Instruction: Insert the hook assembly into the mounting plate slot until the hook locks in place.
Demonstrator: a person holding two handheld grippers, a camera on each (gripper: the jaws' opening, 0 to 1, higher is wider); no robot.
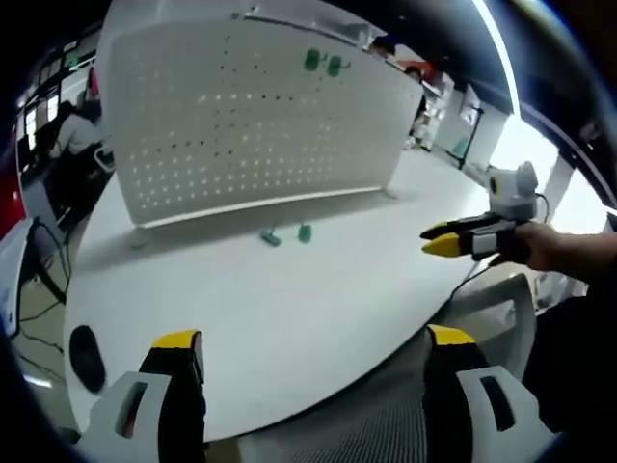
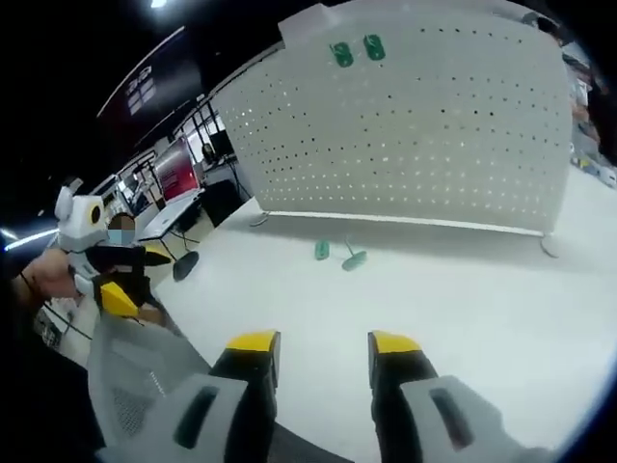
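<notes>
A white perforated mounting plate (image 1: pixel 241 125) (image 2: pixel 424 125) stands upright at the back of the white table (image 1: pixel 289 309) (image 2: pixel 482 289). Two green hooks (image 1: pixel 322 64) (image 2: pixel 357 50) hang side by side near its top edge. Two more green hook pieces lie on the table just before the plate's foot, one (image 1: pixel 271 237) (image 2: pixel 354 259) on its side, the other (image 1: pixel 305 232) (image 2: pixel 322 250) beside it. My left gripper (image 1: pixel 314 340) (image 2: pixel 120 280) hangs open at the near table edge, holding nothing. My right gripper (image 2: pixel 323 343) (image 1: pixel 443 238) is open too, off to the right, held by a hand.
The curved near edge of the table runs just ahead of both grippers. A grey mesh chair back (image 1: pixel 386 424) (image 2: pixel 135 386) sits below them. A black round object (image 1: pixel 87 355) lies at the table's left end. Desks, screens and a seated person (image 1: pixel 67 130) fill the room behind.
</notes>
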